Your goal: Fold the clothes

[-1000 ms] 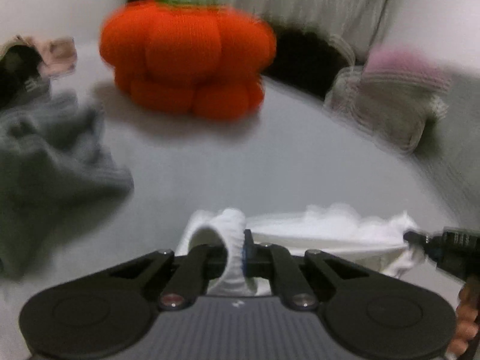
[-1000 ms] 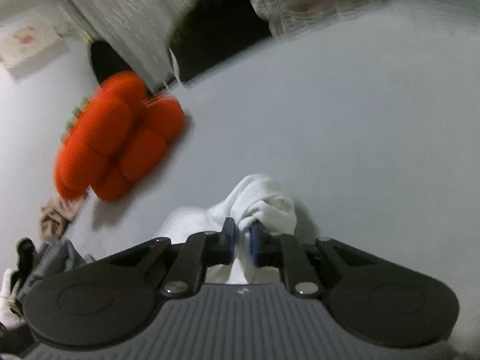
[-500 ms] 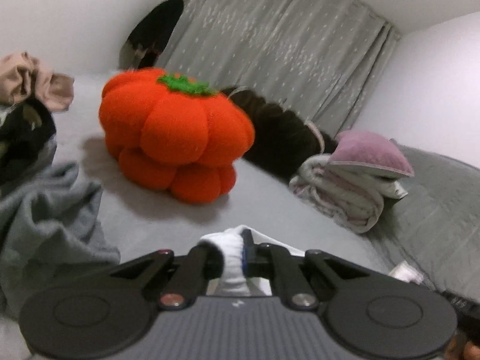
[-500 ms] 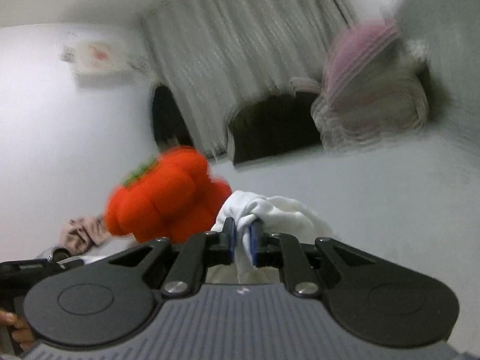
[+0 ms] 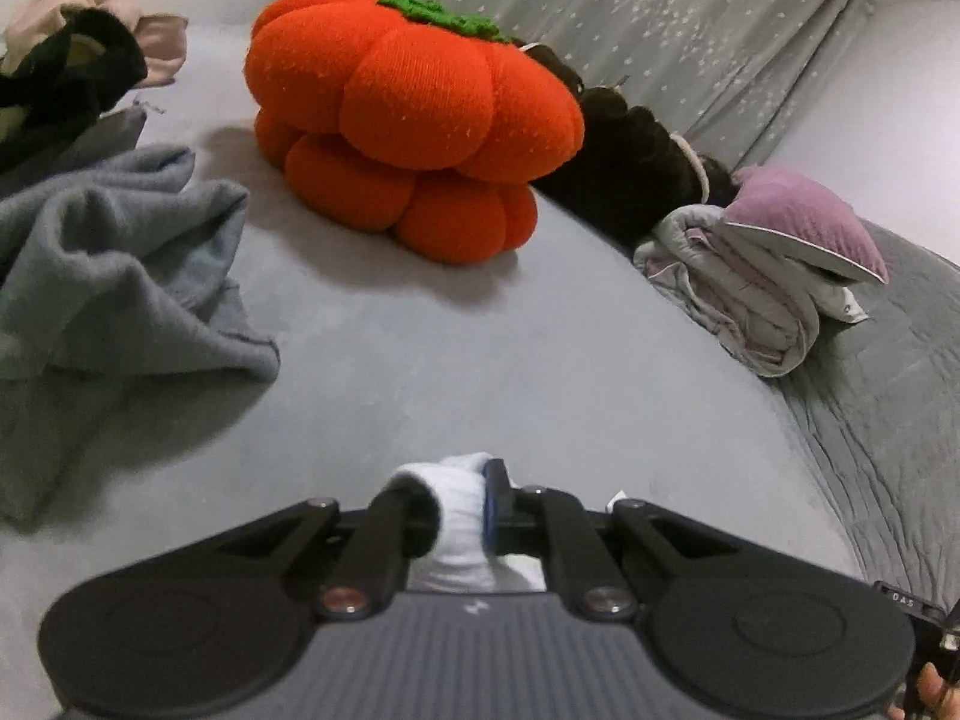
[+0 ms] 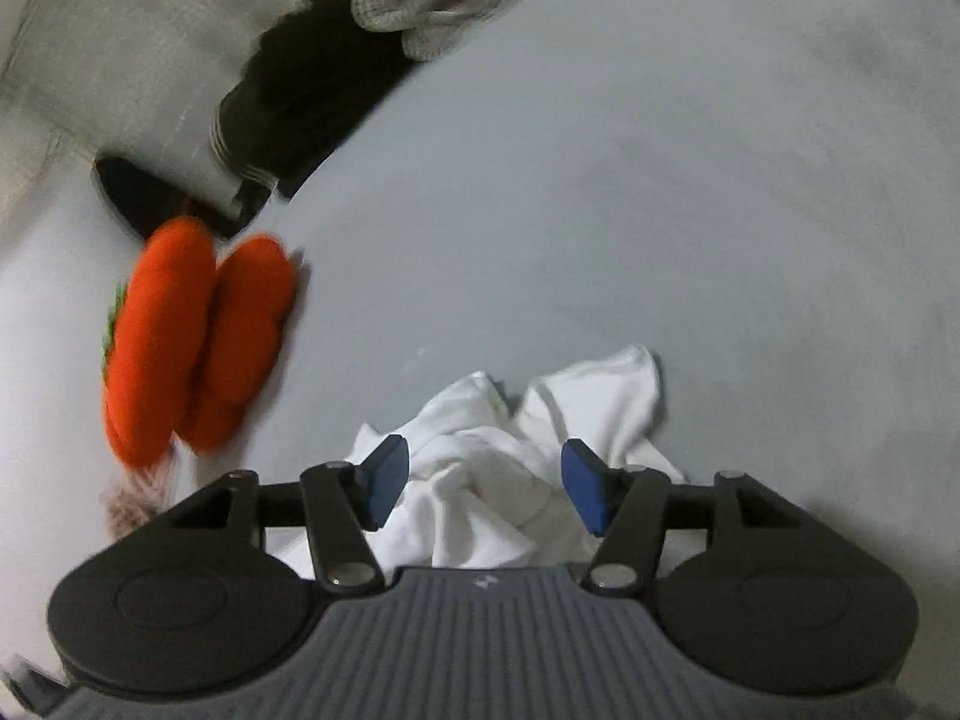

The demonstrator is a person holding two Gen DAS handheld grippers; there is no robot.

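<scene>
A white garment (image 6: pixel 516 468) lies crumpled on the grey bed sheet (image 6: pixel 630 210). My right gripper (image 6: pixel 483 483) hangs just above it, its jaws opening; the cloth bunches between the blue pads (image 6: pixel 585 495) but neither pad presses on it. In the left wrist view my left gripper (image 5: pixel 465 507) is shut on a rolled edge of the same white garment (image 5: pixel 459 501), which bulges up between its fingertips and hides the left pad.
An orange pumpkin cushion (image 5: pixel 414 120) sits at the back of the bed. A crumpled grey garment (image 5: pixel 114 276) lies at the left, dark and pink clothes (image 5: pixel 66 60) behind it. A folded quilt with a purple pillow (image 5: pixel 798 228) lies at the right, a grey blanket (image 5: pixel 888 396) beyond.
My right gripper has opened and let the white garment drop onto the sheet, and has tipped down toward the bed. My left gripper stays shut on the cloth.
</scene>
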